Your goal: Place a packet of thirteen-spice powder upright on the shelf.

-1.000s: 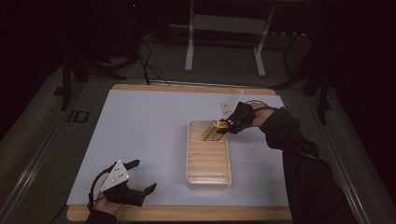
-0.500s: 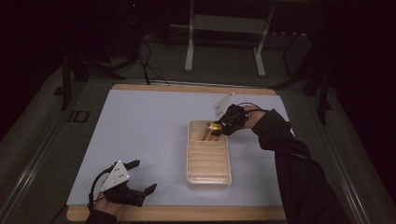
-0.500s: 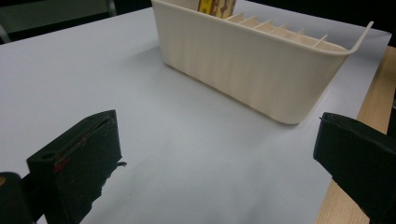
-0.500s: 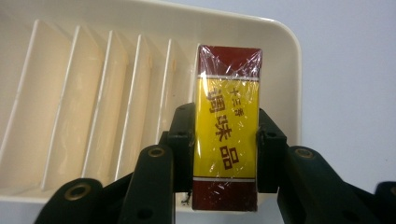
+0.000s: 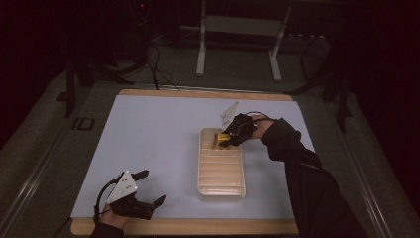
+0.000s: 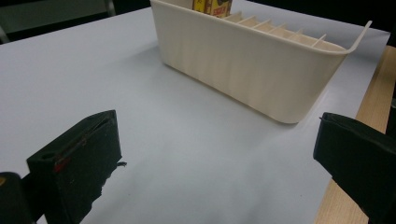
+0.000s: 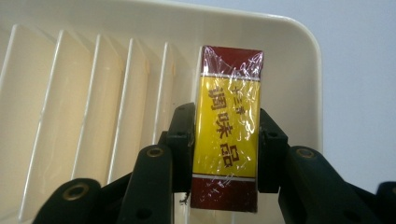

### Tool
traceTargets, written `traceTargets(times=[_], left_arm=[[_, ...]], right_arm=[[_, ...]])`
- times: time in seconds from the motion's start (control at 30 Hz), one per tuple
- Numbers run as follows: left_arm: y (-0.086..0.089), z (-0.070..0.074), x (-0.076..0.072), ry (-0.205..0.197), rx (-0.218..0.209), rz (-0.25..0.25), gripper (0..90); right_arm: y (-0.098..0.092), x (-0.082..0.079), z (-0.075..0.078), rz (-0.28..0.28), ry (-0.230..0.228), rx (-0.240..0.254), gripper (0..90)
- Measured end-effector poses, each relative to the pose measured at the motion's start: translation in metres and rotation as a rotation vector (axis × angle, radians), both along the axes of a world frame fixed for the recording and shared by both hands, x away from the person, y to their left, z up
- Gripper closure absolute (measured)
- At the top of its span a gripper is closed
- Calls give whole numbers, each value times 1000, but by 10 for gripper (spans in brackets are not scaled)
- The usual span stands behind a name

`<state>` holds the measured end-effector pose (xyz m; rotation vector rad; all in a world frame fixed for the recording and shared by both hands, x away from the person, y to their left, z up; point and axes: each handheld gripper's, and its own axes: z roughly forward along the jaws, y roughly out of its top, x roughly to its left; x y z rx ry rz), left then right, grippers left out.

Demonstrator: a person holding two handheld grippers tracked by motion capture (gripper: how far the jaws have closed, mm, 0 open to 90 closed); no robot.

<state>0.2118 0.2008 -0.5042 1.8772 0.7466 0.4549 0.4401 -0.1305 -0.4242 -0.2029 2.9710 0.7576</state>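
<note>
A cream slotted tray (image 5: 221, 189) (image 6: 261, 70) (image 7: 308, 88) stands on the white mat, right of centre. My right gripper (image 5: 224, 141) (image 7: 225, 142) is shut on a yellow and dark red wrapped packet (image 7: 229, 126) (image 5: 219, 139) (image 6: 212, 6). It holds the packet over the tray's far end slot, by the end wall. Near the table's front left edge my left gripper (image 5: 148, 191) (image 6: 219, 158) is open, with nothing between its jaws. It points toward the tray's near end.
The white mat (image 5: 148, 134) covers a wooden table whose bare edge (image 5: 198, 228) runs along the front. The tray's dividers (image 7: 93, 93) form several empty slots. A metal stand (image 5: 237, 29) and cables lie on the dark floor behind.
My right gripper has come down and a little leftward with the packet, closer into the tray's far end. The left gripper has stayed where it was.
</note>
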Motion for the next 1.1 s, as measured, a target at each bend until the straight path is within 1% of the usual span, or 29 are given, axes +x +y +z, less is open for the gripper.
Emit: traceTargets(times=[0.13,0.2,0.23,0.37,0.4,0.47,0.5,0.53,0.6,0.7,0.77,0.87,0.97,1.0,1.03,1.1], left_arm=[[0,0,0,1,2,-1,10],[0,0,0,1,3,-1,10],[0,0,0,0,2,0,10],[0,0,0,1,1,-1,10],[0,0,0,1,0,-1,10],[0,0,0,1,2,-2,10],[0,0,0,1,1,-2,10],[0,0,0,1,0,-2,10],[0,0,0,1,0,-1,10],[0,0,0,1,2,-2,10],[0,0,0,2,3,-3,10],[0,0,0,2,2,-2,10],[0,0,0,2,2,0,10],[0,0,0,2,3,0,10],[-1,0,0,2,3,0,10],[-1,0,0,3,4,0,10]], right_arm=[[5,-1,-2,6,-7,-2,662],[7,-2,-3,-2,-5,-2,663],[8,-1,-3,-2,-10,0,663],[8,-1,-3,-5,-5,-6,661],[8,-2,-2,-4,-5,-10,657],[8,-3,-1,-10,-8,-13,609],[7,-3,-1,-10,-10,-12,601],[7,-3,0,-12,-19,-10,594],[5,-3,4,-26,-19,0,594],[1,-4,11,-35,-30,26,577],[-1,-5,16,-44,-38,33,560],[-6,-6,22,-69,-50,48,498],[-12,-7,29,-89,-75,67,449],[-14,-7,31,-103,-63,69,424],[-16,-7,33,-119,-62,68,403],[-19,-7,36,-152,-56,54,349]])
